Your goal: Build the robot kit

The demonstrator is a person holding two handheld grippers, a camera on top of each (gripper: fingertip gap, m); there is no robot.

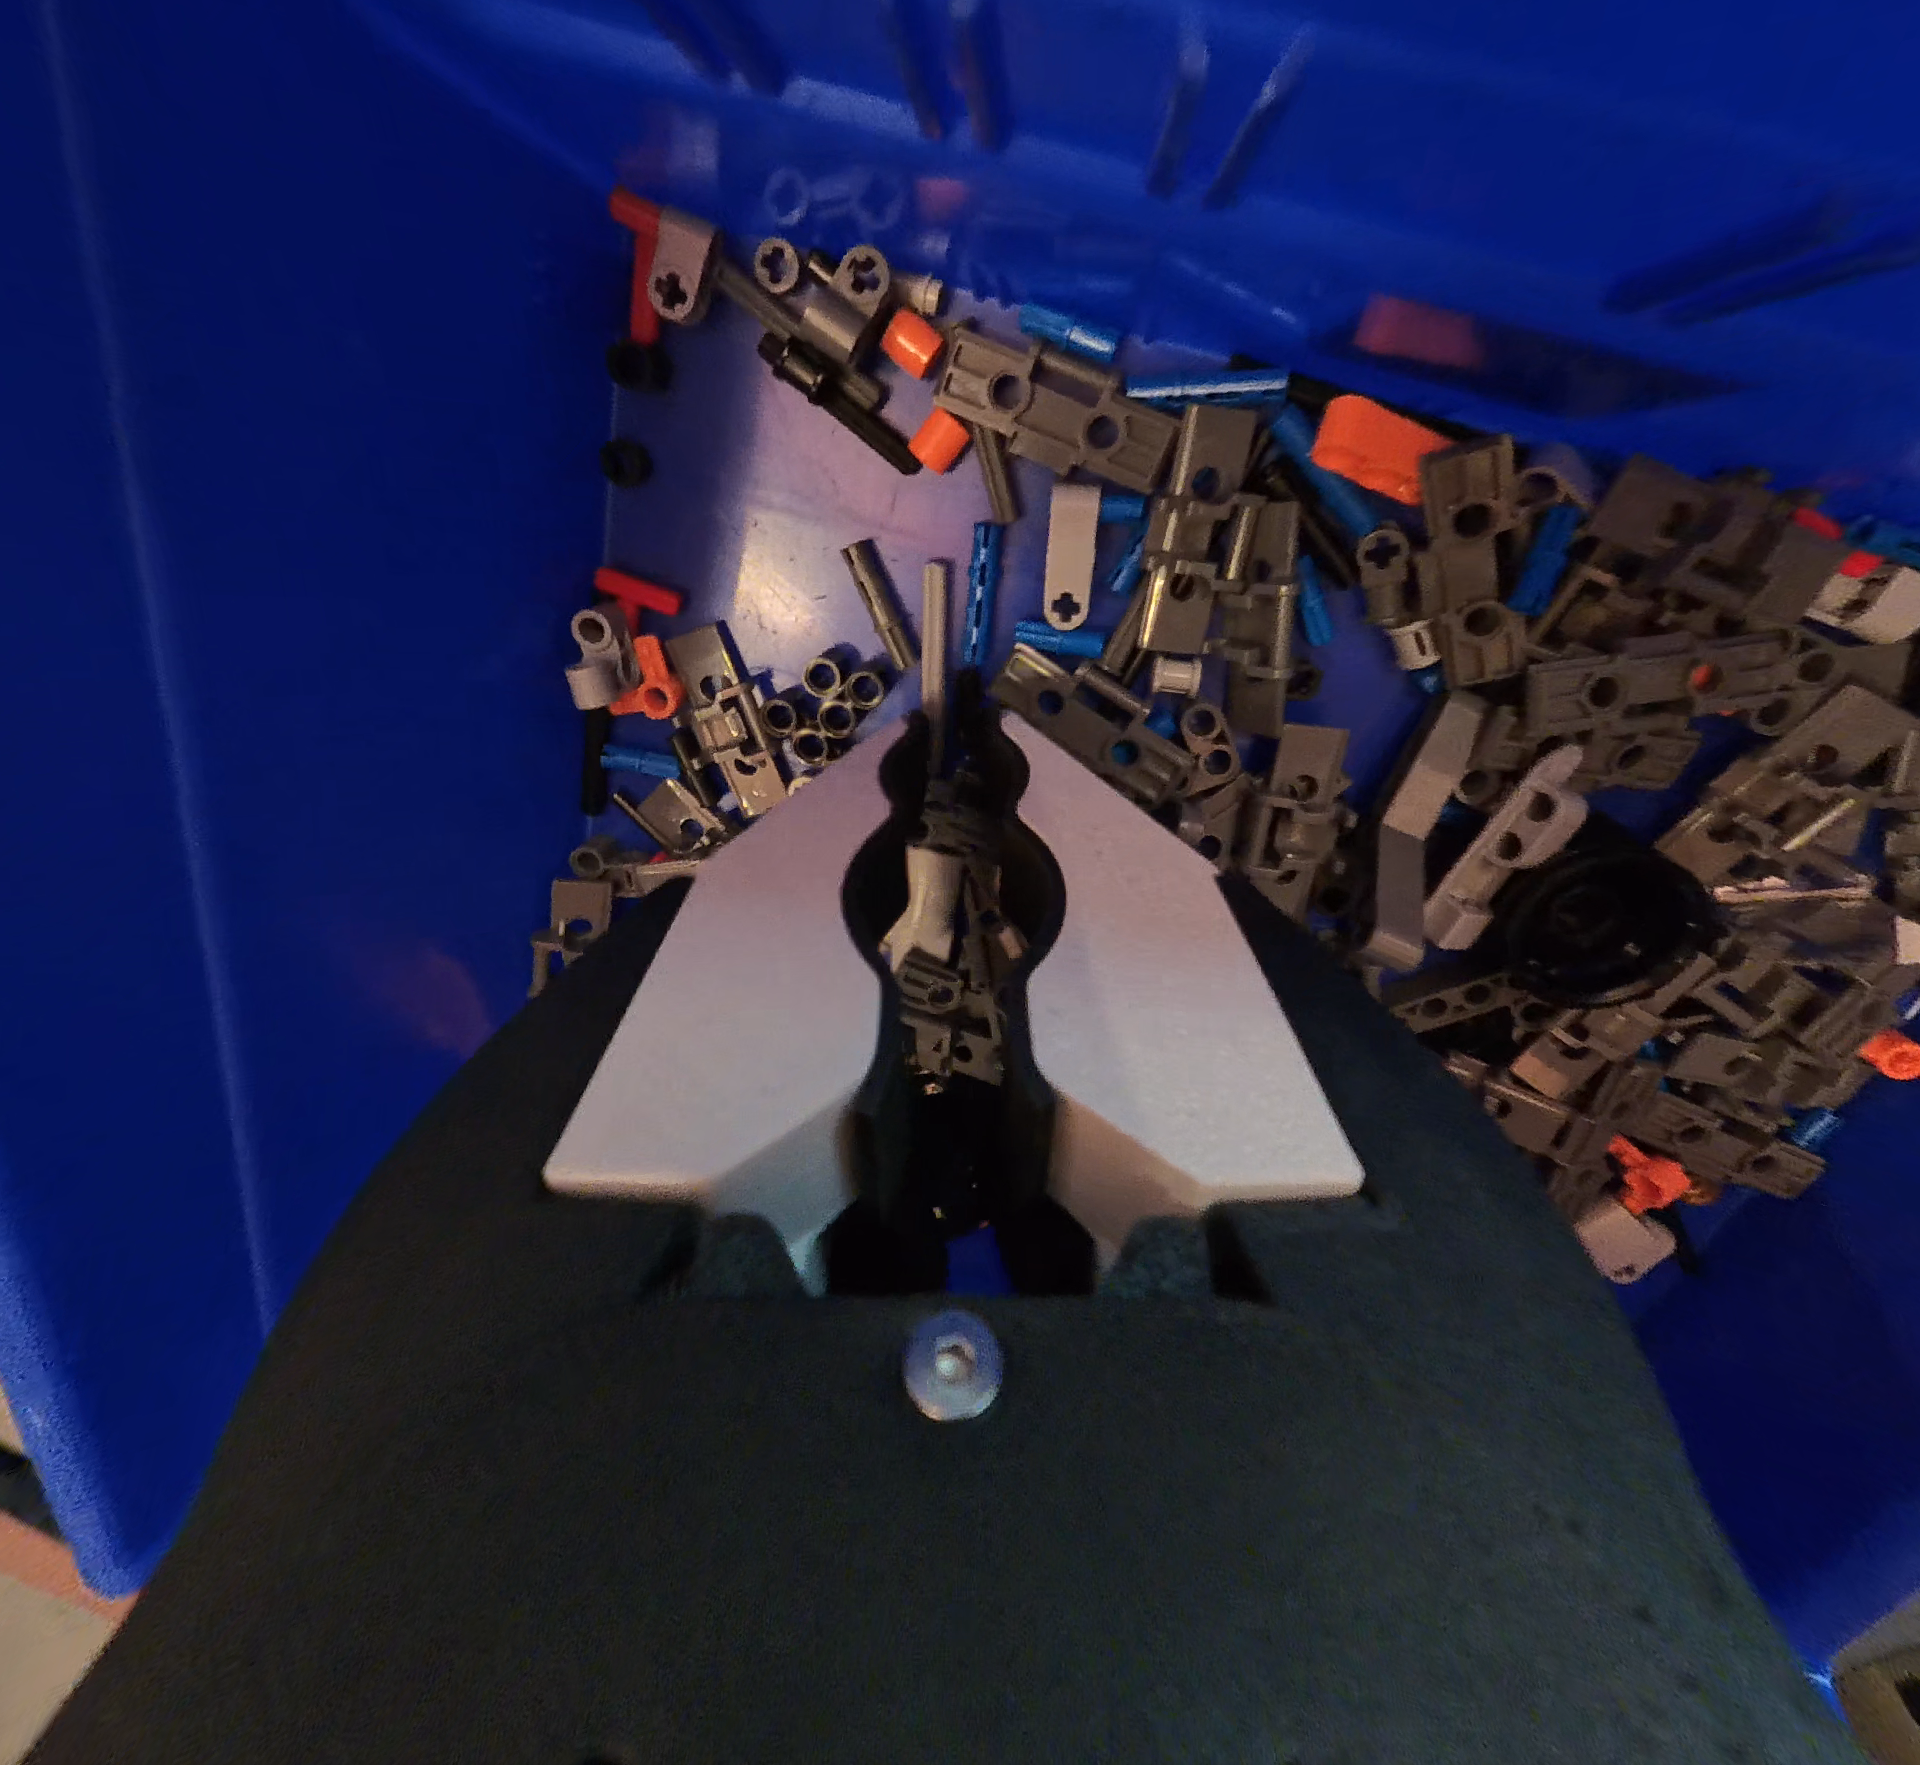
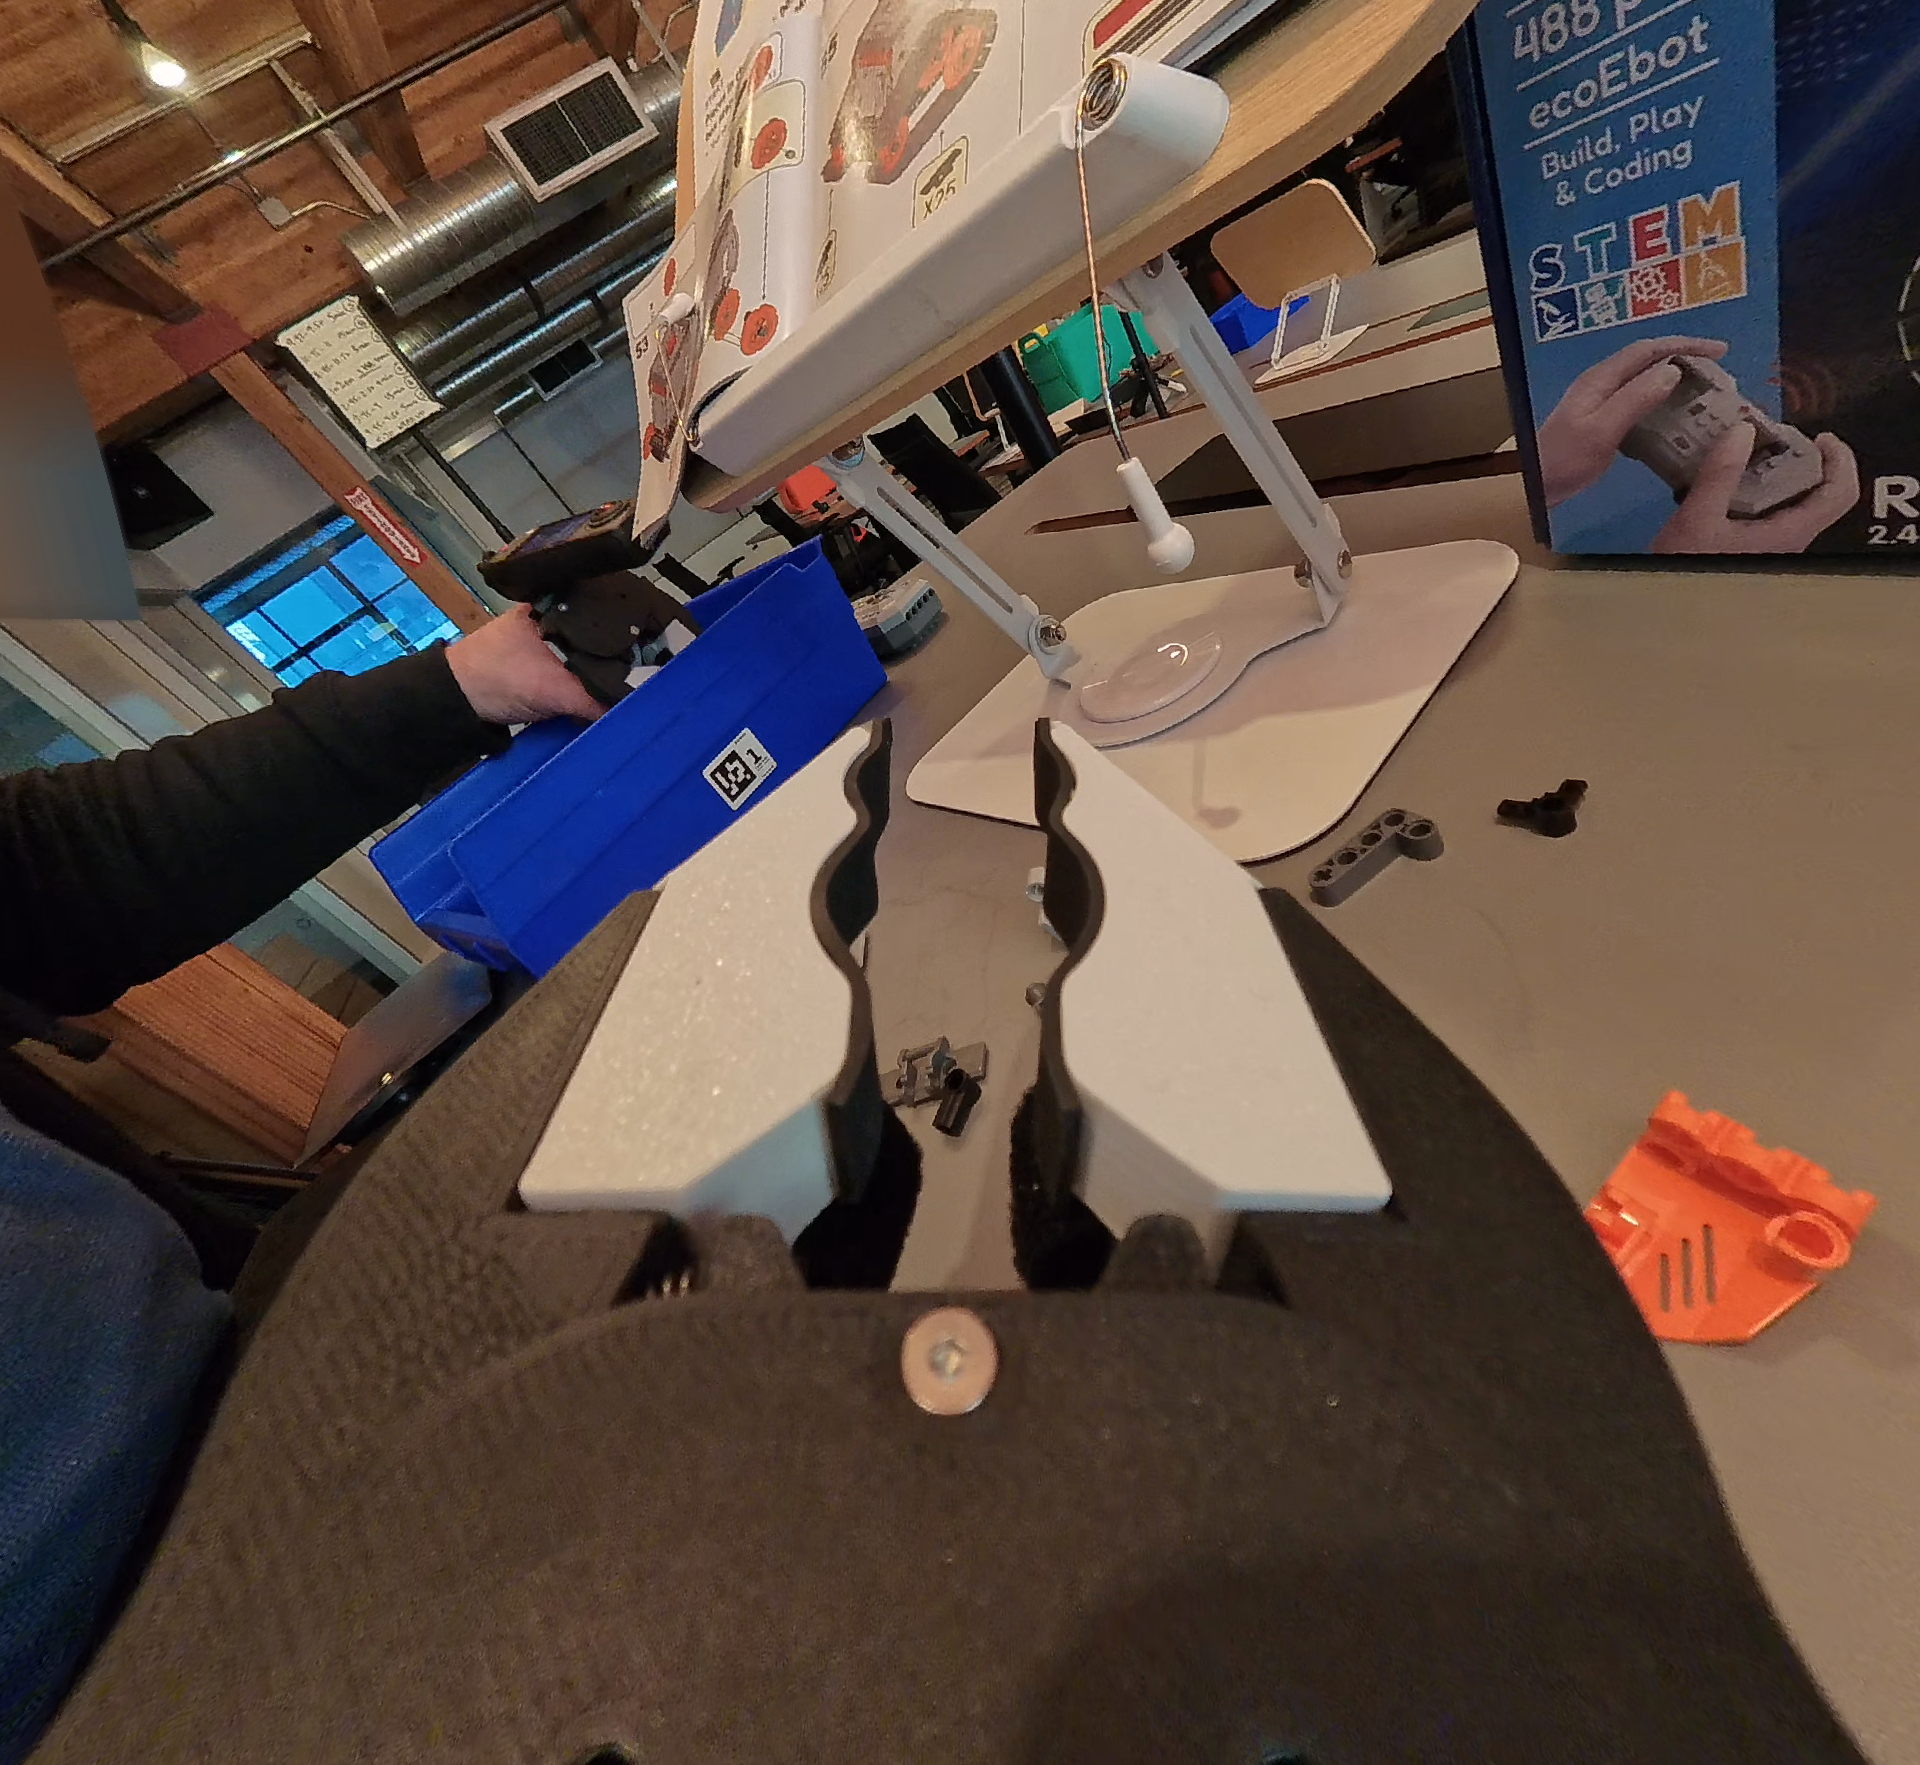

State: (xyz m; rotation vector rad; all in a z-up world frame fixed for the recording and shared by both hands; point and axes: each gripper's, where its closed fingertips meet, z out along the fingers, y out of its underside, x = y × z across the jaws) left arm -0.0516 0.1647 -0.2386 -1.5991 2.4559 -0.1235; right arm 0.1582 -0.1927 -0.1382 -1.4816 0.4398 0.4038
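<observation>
1. Blue bin [image 1: 312, 572], left side of the table [image 2: 1558, 936]: left gripper [image 1: 948, 728] is down inside it, jaws almost together, a thin grey axle [image 1: 935, 635] at the tips. Pinched or just lying under them, cannot tell. In the right wrist view a hand [image 2: 514, 671] holds this gripper over the bin rim.
2. Loose parts pile [image 1: 1507, 728] fills the bin's right half: grey connectors, blue pins, orange bits. The parts seen in the gap between the fingers look like bin contents behind, not a held load.
3. Risk, my read: the axle is thin and lies along the tips, so it could slip or roll out; neighbouring bushes could get dragged along.
4. Centre: right gripper [image 2: 961, 759] hangs over the table, jaws apart, nothing in them. A small grey-black piece [image 2: 935, 1081] lies on the table between the fingers, untouched.
5. Right: book stand [image 2: 1195, 676], grey beam [image 2: 1377, 842], black connector [image 2: 1543, 806], orange panel [image 2: 1735, 1227], blue box [image 2: 1662, 209] cut off at the frame edge.
6. Hard to see: the bin is dim and its walls blurred.
</observation>
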